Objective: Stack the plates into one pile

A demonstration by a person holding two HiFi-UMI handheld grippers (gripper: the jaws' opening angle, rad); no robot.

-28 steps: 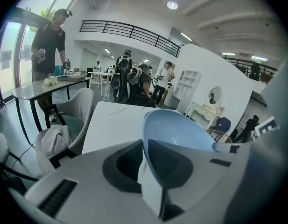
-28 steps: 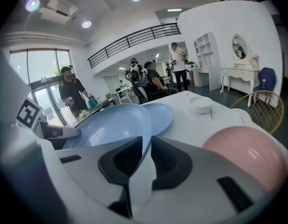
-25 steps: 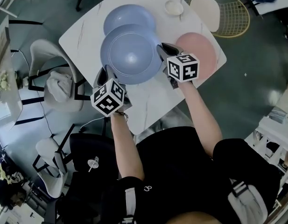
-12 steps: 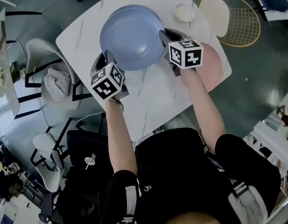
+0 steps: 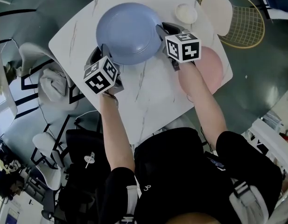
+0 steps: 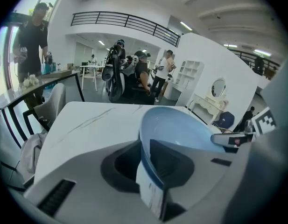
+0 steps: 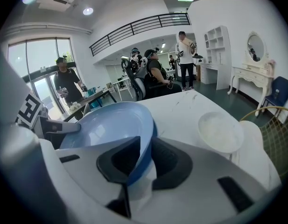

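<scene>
A large blue plate (image 5: 129, 31) lies at the far side of the white marble table (image 5: 153, 97), and it covers the second blue plate. My left gripper (image 5: 102, 56) is at its near-left rim, my right gripper (image 5: 161, 33) at its right rim. In the left gripper view the blue plate (image 6: 181, 129) has its rim between the jaws of the left gripper (image 6: 146, 164), which are opening, with a gap beside it. The right gripper (image 7: 141, 160) is also opening around the plate's rim (image 7: 111, 125). A pink plate (image 5: 207, 71) lies under my right forearm.
A small white dish (image 5: 186, 13) (image 7: 220, 131) sits at the far right corner of the table. A wire chair with a white cushion (image 5: 237, 13) stands beyond it. A grey chair with cloth (image 5: 45, 73) is left of the table. People stand in the room behind.
The blue plate went forward with both grippers and now sits over the farther blue plate, which no longer shows. Both grippers' jaws have widened around the rim.
</scene>
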